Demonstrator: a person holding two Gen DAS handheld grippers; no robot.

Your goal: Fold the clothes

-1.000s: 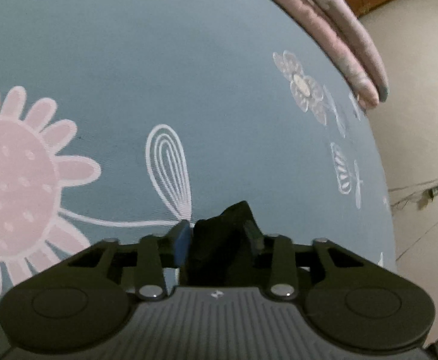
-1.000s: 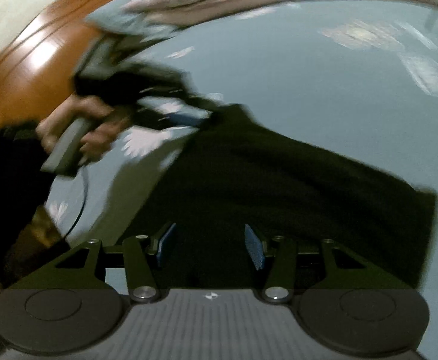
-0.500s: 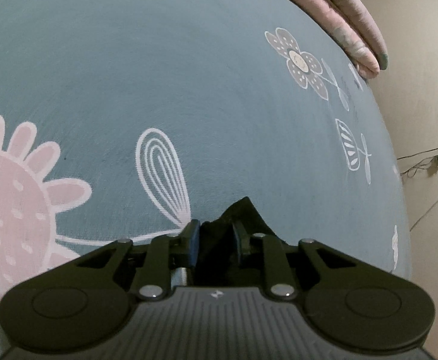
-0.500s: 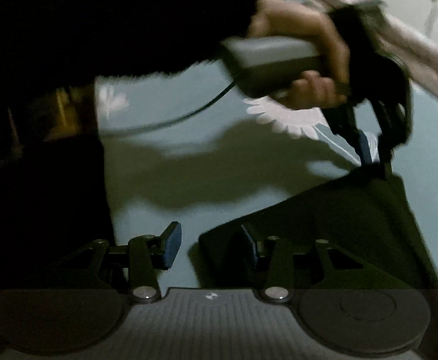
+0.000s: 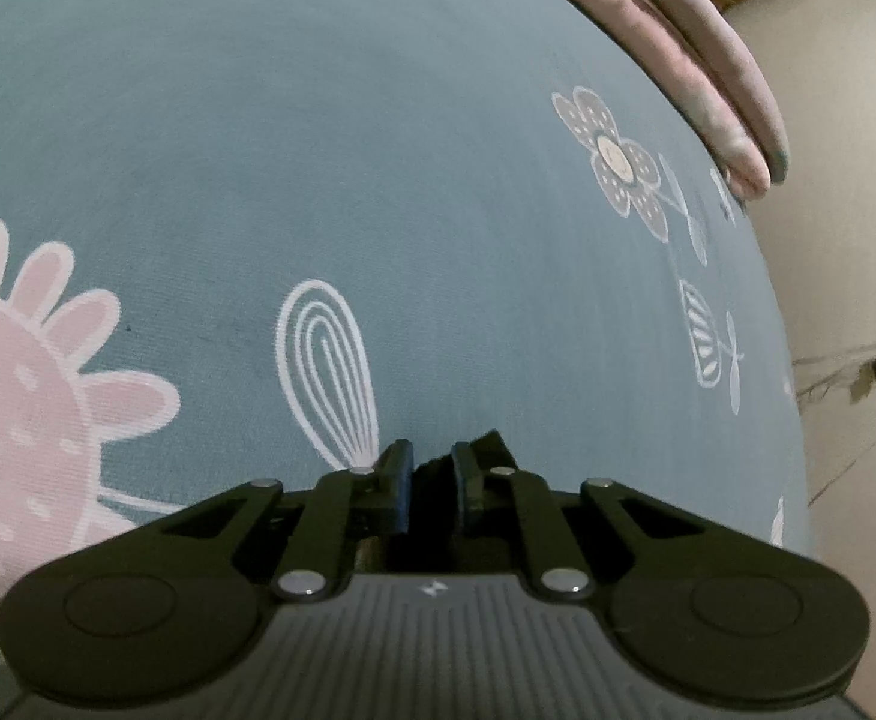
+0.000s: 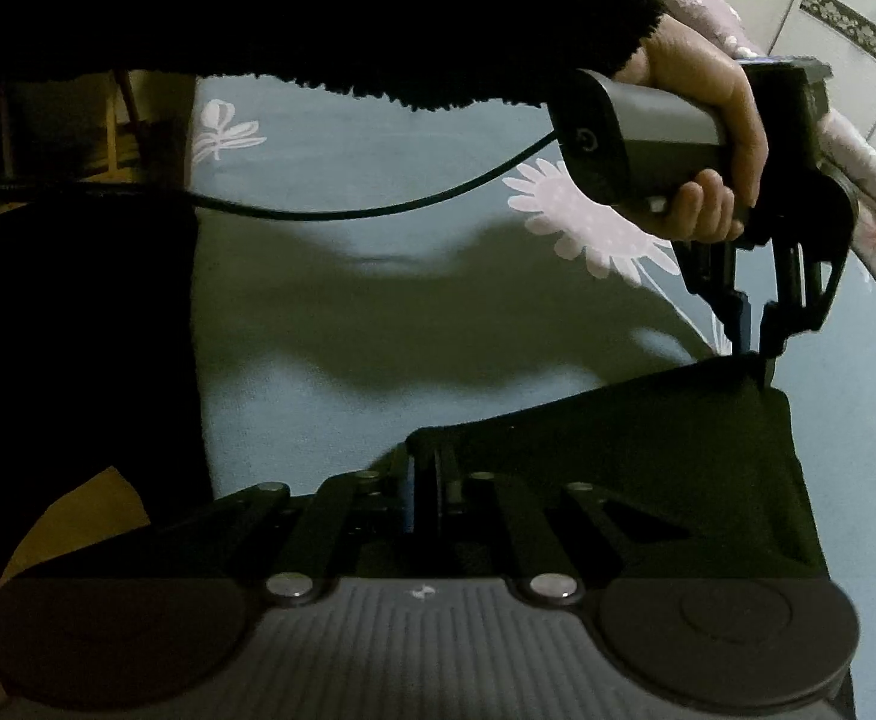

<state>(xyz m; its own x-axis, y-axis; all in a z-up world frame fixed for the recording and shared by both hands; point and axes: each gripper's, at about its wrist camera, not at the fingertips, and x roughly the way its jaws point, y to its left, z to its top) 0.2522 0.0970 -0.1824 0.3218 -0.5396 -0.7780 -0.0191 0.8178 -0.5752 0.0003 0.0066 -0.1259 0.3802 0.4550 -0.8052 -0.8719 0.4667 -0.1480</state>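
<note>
blue flowered bed sheet (image 6: 378,324) carries a dark folded garment (image 6: 648,450) lying flat.

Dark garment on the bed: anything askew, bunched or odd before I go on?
Nothing stands out. The dark garment lies flat on the blue sheet. The left gripper and right gripper are closing on neighbouring corners, cloth between their jaws.

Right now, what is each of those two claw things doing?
Left gripper: jaws closing on a corner of the dark fabric garment.
Right gripper: jaws closing on its near corner.
</note>
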